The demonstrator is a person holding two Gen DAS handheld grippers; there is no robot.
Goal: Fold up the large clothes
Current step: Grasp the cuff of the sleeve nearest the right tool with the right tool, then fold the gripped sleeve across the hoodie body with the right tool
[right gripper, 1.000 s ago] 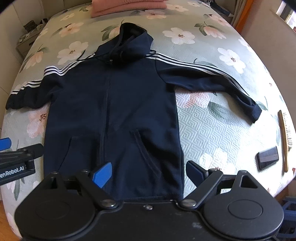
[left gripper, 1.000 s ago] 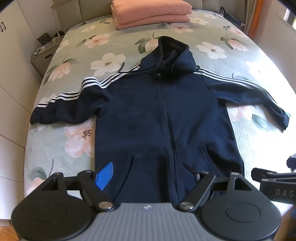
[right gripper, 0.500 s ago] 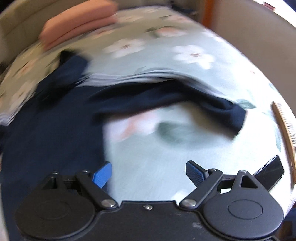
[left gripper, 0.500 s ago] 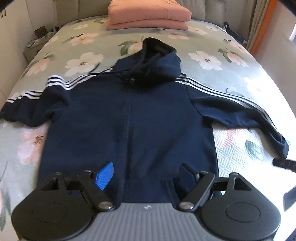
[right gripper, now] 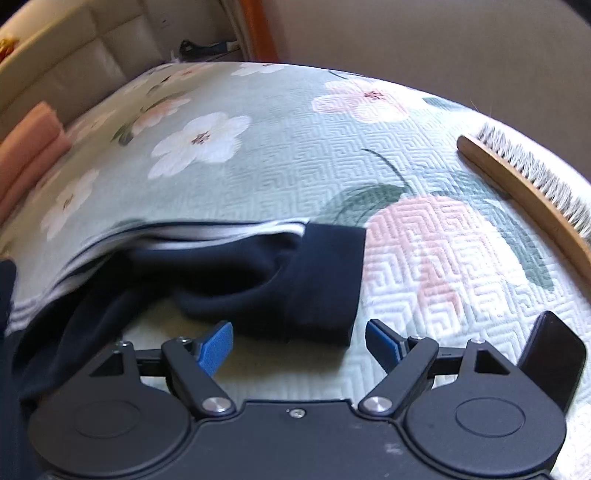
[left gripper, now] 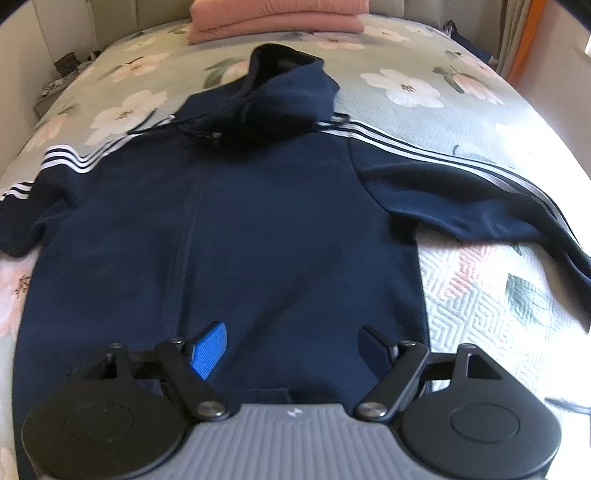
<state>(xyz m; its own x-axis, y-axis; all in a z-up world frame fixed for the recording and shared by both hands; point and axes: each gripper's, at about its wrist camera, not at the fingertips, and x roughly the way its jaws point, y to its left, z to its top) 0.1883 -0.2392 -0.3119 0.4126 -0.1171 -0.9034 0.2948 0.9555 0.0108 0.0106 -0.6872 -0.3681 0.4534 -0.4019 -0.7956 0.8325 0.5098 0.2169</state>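
A navy zip hoodie [left gripper: 240,229] with white sleeve stripes lies flat, front up, on the floral bedspread [left gripper: 480,288], hood toward the headboard. My left gripper [left gripper: 291,349] is open and empty, low over the hoodie's lower front near its right side. The hoodie's right sleeve [left gripper: 461,206] stretches out to the right. In the right wrist view its cuff [right gripper: 325,280] lies just ahead of my right gripper [right gripper: 299,345], which is open and empty, with the cuff's near edge between the fingertips' line and slightly beyond.
A folded pink blanket [left gripper: 277,16] lies at the head of the bed. A wooden bristle brush [right gripper: 528,195] lies right of the cuff near the bed edge. A black phone [right gripper: 554,358] lies beside my right gripper. A wall stands beyond the bed's right edge.
My left gripper moved forward and right over the hoodie body. My right gripper swung right, away from the hem, and came down close to the right sleeve cuff.
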